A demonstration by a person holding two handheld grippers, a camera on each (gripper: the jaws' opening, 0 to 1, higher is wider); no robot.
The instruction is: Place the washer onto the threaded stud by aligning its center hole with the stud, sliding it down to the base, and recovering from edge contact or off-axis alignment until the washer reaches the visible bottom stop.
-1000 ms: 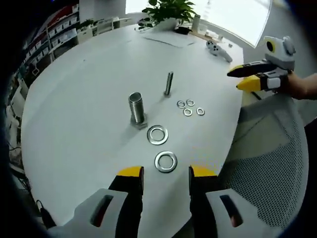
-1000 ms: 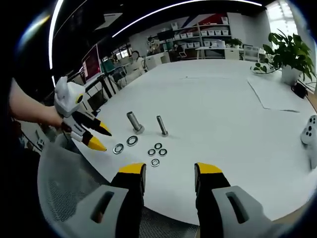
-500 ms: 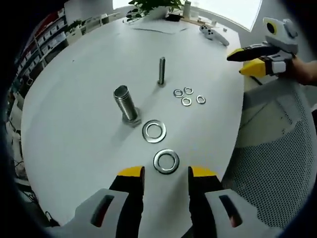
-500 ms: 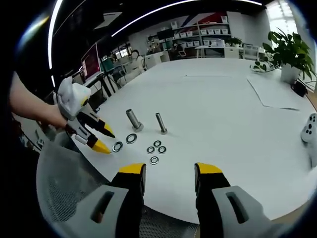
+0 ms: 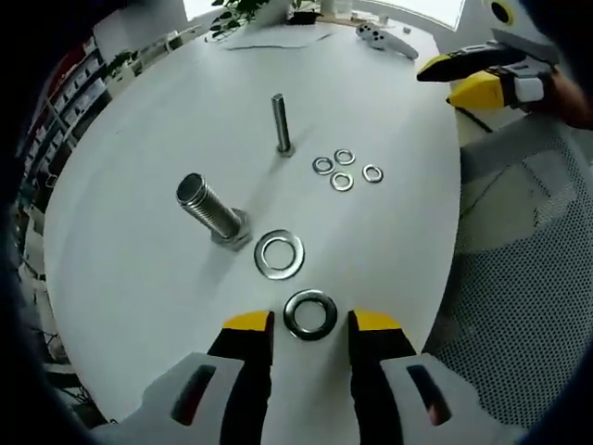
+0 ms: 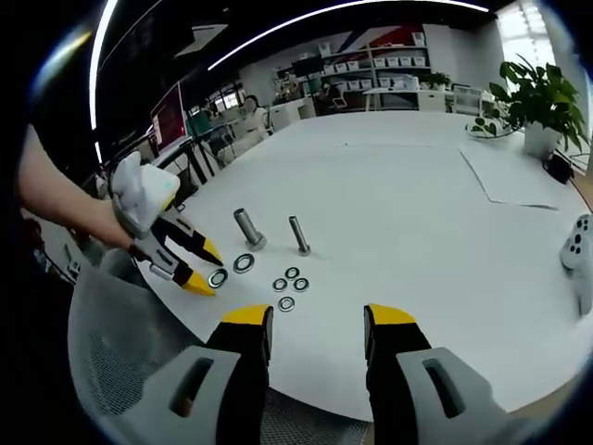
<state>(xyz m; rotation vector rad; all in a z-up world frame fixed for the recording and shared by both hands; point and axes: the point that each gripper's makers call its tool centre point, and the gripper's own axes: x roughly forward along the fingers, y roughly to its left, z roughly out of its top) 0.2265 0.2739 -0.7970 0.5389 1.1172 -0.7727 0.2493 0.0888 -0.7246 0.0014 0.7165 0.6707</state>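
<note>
Washer (image 5: 310, 314), flat shiny metal ring, lies between left gripper's (image 5: 307, 322) open, empty fingers.

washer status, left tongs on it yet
Left tongs open, straddling near large washer, not gripped. Right tongs open, empty, back off the table. Thick stud bare; second large washer beside it.

- White worktop (image 5: 139, 278).
- Silver-grey washer (image 5: 310, 314), beside it a matching large washer (image 5: 279, 255).
- Left hand-held gripper (image 5: 310, 326): yellow tips, black fingers, grey body.
- Green plant (image 6: 542, 97).
</note>
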